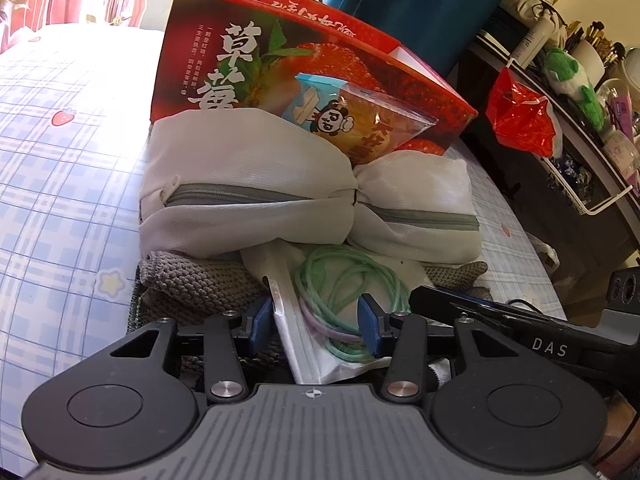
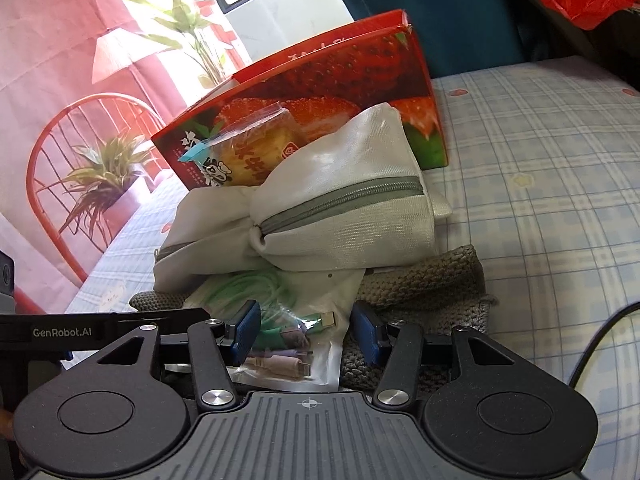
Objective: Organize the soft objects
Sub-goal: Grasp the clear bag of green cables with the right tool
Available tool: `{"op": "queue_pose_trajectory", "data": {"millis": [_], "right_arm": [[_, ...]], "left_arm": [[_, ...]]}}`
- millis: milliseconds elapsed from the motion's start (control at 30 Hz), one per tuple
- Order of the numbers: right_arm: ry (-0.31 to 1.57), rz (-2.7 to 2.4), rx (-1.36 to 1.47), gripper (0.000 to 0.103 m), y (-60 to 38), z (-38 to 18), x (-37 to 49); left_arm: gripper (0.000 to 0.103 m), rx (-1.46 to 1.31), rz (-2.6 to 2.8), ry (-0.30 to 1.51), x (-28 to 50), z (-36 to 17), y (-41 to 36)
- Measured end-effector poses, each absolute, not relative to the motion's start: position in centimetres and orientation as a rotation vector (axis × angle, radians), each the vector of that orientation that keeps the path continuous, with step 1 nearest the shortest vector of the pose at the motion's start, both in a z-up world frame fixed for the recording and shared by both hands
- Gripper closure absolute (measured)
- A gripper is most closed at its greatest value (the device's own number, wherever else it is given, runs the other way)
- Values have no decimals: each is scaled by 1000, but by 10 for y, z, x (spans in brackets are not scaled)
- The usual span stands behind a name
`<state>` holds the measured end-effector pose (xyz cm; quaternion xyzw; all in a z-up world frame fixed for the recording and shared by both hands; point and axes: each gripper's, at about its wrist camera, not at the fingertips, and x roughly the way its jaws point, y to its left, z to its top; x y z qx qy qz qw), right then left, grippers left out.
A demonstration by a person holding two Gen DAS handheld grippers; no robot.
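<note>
Claws (image 1: pixel 314 322) astride crinkly cable packet (image 1: pixel 320 360)

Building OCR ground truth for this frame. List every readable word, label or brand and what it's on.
"草莓" on the red strawberry box, large white characters.
"DAS" on the right hand-held gripper, seen in the left wrist view.
"GenRobot.AI" on the left hand-held gripper, seen in the right wrist view.
Small white print beside "草莓": too small to read.
Inverted text on the box lid, and the yellow characters on the panda snack packet: not legible.
</note>
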<state>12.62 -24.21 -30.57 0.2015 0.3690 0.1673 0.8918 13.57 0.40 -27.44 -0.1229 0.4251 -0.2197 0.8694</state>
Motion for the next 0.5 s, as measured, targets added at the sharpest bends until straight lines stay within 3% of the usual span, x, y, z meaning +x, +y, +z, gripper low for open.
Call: {"op": "queue_pose_trajectory", "data": {"millis": [167, 333, 500], "right_arm": [[772, 362, 437, 55, -242, -306, 124], [772, 366, 452, 56, -244, -306, 124], [759, 396, 467, 61, -243, -302, 120]], "left_arm": [[56, -266, -475, 887, 134, -275, 4], [64, -263, -478, 879, 133, -274, 4], [65, -258, -500, 871, 130, -270, 6]]}}
